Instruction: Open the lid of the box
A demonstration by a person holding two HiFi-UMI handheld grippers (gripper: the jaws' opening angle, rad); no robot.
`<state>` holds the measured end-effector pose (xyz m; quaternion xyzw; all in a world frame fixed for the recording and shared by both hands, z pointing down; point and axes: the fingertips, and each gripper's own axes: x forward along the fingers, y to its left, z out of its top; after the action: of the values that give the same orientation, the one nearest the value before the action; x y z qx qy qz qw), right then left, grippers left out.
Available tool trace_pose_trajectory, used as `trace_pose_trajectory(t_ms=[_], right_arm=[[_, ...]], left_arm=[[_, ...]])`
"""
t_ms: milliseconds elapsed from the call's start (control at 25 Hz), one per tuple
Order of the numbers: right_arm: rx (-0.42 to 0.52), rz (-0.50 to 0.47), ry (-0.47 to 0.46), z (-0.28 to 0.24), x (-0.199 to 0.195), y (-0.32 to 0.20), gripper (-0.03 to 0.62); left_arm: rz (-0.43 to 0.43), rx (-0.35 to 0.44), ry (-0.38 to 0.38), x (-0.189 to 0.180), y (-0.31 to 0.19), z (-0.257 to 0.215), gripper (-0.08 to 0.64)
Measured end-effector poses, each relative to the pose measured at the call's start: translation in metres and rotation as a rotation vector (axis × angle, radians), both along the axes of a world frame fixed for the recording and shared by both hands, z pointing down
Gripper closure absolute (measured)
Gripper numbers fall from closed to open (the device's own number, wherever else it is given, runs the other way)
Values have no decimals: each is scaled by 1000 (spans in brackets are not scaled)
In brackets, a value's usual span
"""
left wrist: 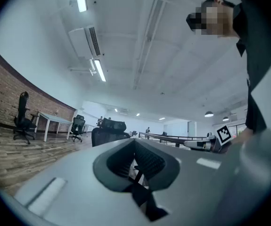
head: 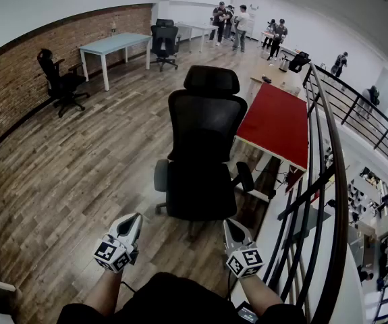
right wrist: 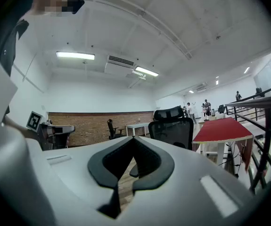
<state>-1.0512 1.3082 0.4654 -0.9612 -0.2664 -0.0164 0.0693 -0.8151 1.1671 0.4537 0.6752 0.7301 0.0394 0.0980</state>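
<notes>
Your left gripper [head: 133, 221] and right gripper [head: 231, 225] hung low just in front of the black office chair [head: 204, 147], each with its jaws pressed together on nothing. No box showed in any view. The red tabletop [head: 274, 123] just right of the chair looked bare, and the small dark things on the wooden tabletop [head: 272, 73] beyond it were too small to name. So the likeliest trouble, as I judged it, was the approach rather than the lid. The chair stood squarely ahead of you, and a knock from a gripper or a knee could have sent it rolling into the red tabletop. The lane right of the chair ran tight against the black railing [head: 344, 194], where your right gripper could easily have caught a bar. Had you reached a box with both grippers closed like this, you would probably have shoved it along instead of catching its lid, so the jaws needed parting first.
</notes>
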Motion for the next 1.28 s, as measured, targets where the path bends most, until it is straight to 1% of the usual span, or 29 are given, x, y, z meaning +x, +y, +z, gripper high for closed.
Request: trace_pose_trajectory(t_ms=[280,440,720,840,1000,1160,1280], right_arm=[[16,-22,-7,8,7,-10,591],[9,-44,-13,6,16,-12,591],[29,-116,17,7,40,-28,591],[35,-161,4,11,61,-39,589],[38,-234,-25,14,99,-56,589],[16,-325,-45,20,150,-80,589],[-1,-383,-72,24,185,-99,589]], left_arm=[[-18,-5,0,1,-11,2,560],[-27,-6,-1,1,-16,0,560],[-72,7,-6,17,-35,3,560],[-103,11,-3,31,-50,4,560],[-166,6,-14,55,-78,6,560],[-252,18,3,88,-120,11,560],[-332,15,-9,112,-155,14,560]])
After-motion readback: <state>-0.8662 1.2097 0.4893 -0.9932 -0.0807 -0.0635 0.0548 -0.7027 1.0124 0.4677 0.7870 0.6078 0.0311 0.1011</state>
